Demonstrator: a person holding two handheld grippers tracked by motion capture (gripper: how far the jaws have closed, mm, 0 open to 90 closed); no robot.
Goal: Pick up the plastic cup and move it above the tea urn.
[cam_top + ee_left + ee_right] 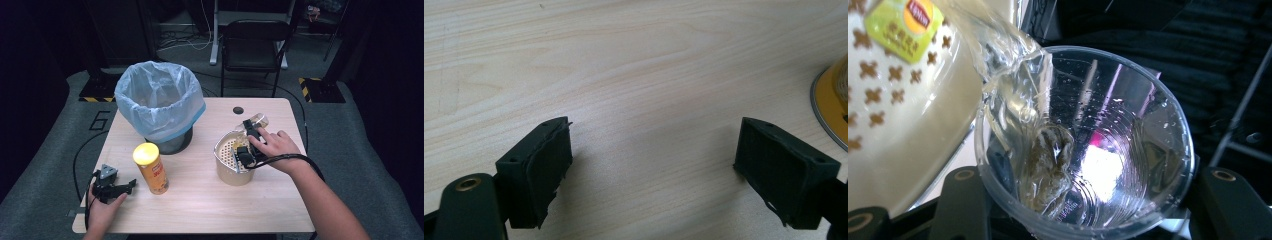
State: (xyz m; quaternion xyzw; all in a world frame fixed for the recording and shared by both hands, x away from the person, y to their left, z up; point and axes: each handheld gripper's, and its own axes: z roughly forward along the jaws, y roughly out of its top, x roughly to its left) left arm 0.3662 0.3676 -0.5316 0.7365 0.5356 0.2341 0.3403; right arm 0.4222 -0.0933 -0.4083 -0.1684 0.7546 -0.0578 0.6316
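1. L gripper [131,186] rests on the near-left part of the wooden table [200,200], w/ the person's left hand [102,212] behind it. Jaws spread wide w/ nothing btwn them, just bare wood in the left gripper view.
2. Just right of it stands a yellow-lidded snack can [151,168], upright, apart from the jaws.
3. Mid-right: cream perforated strainer basket [227,155] sits on the table.
4. R gripper [250,131], held in the right hand [275,147], is at the basket's far rim, clamped on a clear plastic cup [1098,150]. Cup is tilted, mouth toward the basket; a wet tea bag [1048,160] is inside it, and its yellow tag [903,27] hangs against the basket wall.
5. Far-left: bin lined w/ a pale blue bag [157,100], well apart from the cup.
6. Beyond the table: a dark chair [255,40].
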